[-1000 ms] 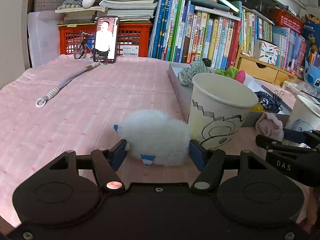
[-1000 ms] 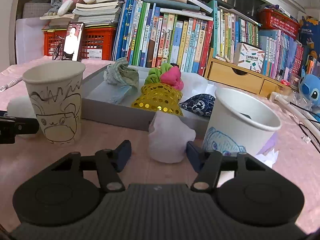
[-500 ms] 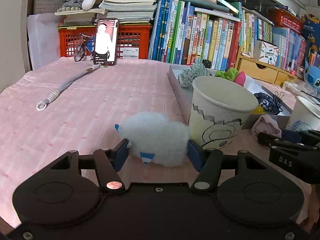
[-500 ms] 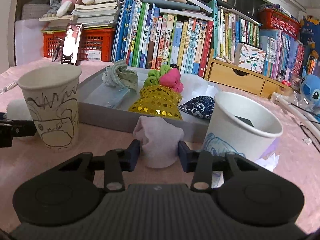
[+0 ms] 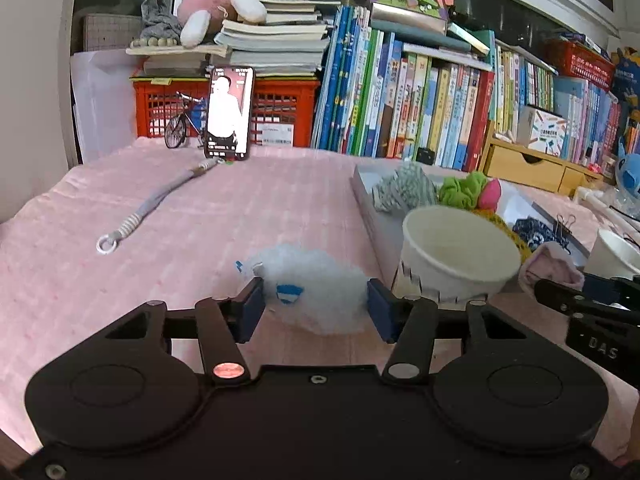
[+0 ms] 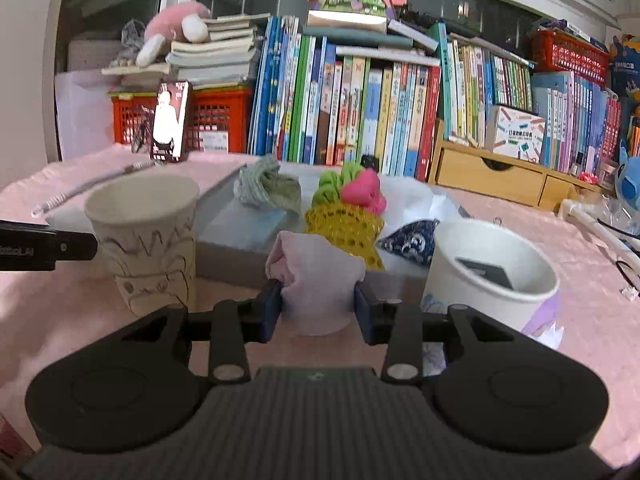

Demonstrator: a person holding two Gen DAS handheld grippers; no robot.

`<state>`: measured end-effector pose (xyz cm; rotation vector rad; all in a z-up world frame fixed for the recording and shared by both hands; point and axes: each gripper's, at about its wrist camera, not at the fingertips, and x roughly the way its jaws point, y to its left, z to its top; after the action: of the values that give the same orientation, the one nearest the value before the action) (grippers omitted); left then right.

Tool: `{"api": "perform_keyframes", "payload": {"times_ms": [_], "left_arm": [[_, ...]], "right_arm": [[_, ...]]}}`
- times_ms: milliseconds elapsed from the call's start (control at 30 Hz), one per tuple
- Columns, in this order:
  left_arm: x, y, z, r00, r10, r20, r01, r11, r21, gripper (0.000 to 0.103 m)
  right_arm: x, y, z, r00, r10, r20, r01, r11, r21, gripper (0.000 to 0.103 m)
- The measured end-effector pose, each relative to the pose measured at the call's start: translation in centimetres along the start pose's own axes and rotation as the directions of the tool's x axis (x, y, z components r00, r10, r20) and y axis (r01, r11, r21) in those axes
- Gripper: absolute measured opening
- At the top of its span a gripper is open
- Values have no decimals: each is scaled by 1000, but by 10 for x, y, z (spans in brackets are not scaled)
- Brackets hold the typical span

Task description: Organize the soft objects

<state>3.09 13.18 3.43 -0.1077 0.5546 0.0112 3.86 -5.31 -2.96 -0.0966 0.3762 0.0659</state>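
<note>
My left gripper (image 5: 315,310) is shut on a white fluffy toy (image 5: 320,288) with a blue mark and holds it above the pink cloth, left of a paper cup with a drawn face (image 5: 456,256). My right gripper (image 6: 318,309) is shut on a pale pink soft cloth bundle (image 6: 316,280) and holds it lifted, between the drawn cup (image 6: 148,240) and a white cup with a blue drawing (image 6: 488,276). The pink bundle also shows in the left wrist view (image 5: 554,266).
A grey tray (image 6: 240,240) behind the cups holds a green-grey cloth (image 6: 268,188), a green and pink scrunchie (image 6: 352,188), a yellow sequin pouch (image 6: 344,224) and a dark blue patterned pouch (image 6: 408,236). Books, a red crate (image 5: 280,108), a phone (image 5: 229,112) and a lanyard (image 5: 156,204) lie farther back.
Both grippers closed on their soft objects and lifted them off the cloth. The right one took the pink bundle, the left one the white fluffy toy.
</note>
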Motion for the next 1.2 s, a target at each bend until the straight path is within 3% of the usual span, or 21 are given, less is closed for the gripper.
{"api": "perform_keyframes", "payload": {"times_ms": [300,367,433,533,667,767,833,967,1100,1200], "left_arm": [[-3,-1,8,1000,12,15,-12,1000,4,50],[-4,-1,13,1000,11,23,-11,1000,4,44],[-5,1,20,1000,10,28,-10,1000,-5,17],[-5,5,33,999,-18,30,19,999,-36,15],[-1,7,37,1000,4,29,-3,999,-36,15],[2,10,31,1000,12,13,-12,999,-53,21],[5,9,25,1000,22,-6,-22,999,-43,37],[8,7,11,999,42,-27,-43,999,-28,52],[0,5,-5,996,93,-7,-93,996,9,77],[-5,2,-16,992,123,22,-124,990,62,87]], "right_arm": [[-11,-7,9,999,8,41,-8,1000,11,44],[-15,-9,12,999,15,51,-15,1000,16,44],[-19,-12,16,998,23,64,-25,999,22,44],[-24,-16,24,995,31,90,-34,999,32,44],[-29,-21,29,993,21,114,-26,999,40,44],[-29,-25,27,994,18,107,-24,998,52,44],[-29,-27,25,995,17,97,-23,998,58,44],[-28,-29,22,996,14,88,-20,998,62,44],[-29,-30,22,996,11,90,-17,998,60,44],[-29,-29,21,996,12,87,-17,998,54,45]]}}
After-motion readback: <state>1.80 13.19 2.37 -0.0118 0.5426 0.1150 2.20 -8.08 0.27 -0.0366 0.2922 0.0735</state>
